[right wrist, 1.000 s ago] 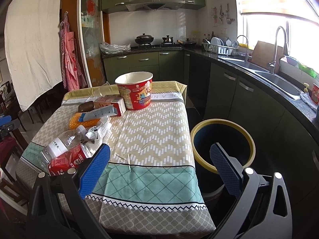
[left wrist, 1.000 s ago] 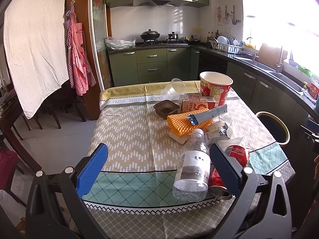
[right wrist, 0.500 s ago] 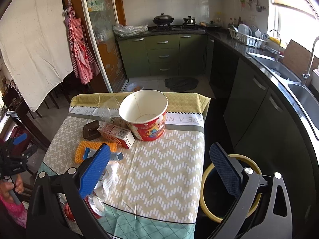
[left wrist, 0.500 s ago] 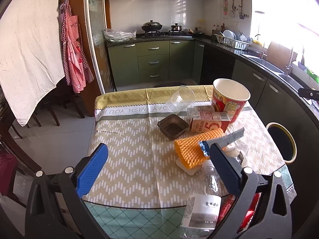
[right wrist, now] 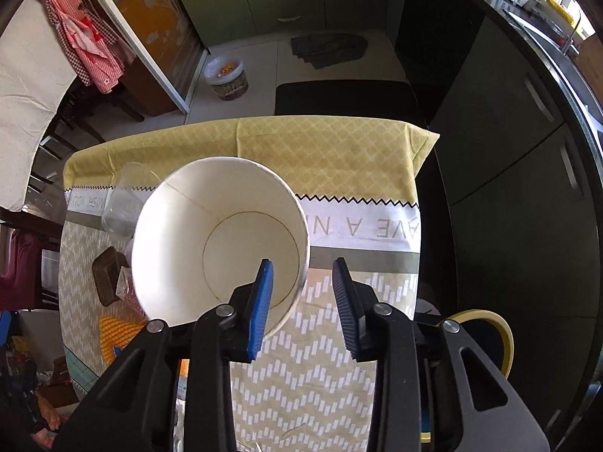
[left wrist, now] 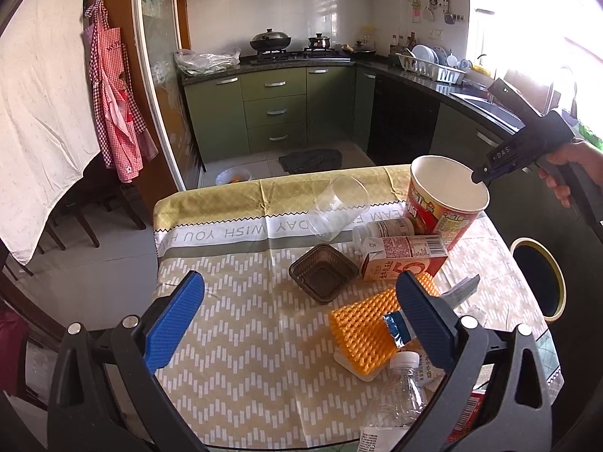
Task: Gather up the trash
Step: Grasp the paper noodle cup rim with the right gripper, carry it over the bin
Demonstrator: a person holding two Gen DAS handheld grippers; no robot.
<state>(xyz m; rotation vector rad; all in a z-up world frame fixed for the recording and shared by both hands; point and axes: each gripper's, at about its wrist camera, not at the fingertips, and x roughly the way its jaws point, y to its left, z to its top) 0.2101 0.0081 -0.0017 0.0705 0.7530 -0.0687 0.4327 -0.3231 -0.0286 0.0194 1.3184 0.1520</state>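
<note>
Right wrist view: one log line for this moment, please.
right gripper: open, straddling paper noodle bucket rim | left gripper: open, above table | bin: beside table

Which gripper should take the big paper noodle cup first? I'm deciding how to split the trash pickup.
Right. The right gripper is open astride the paper cup rim, one finger inside, one outside, and the trash bin sits beside it. The left gripper hangs open over bare tablecloth, farther off.

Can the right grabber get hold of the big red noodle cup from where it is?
Probably yes. The right hand-held gripper is open right at the noodle cup, one finger inside the rim and one outside, with nothing between them but the cup wall.
</note>
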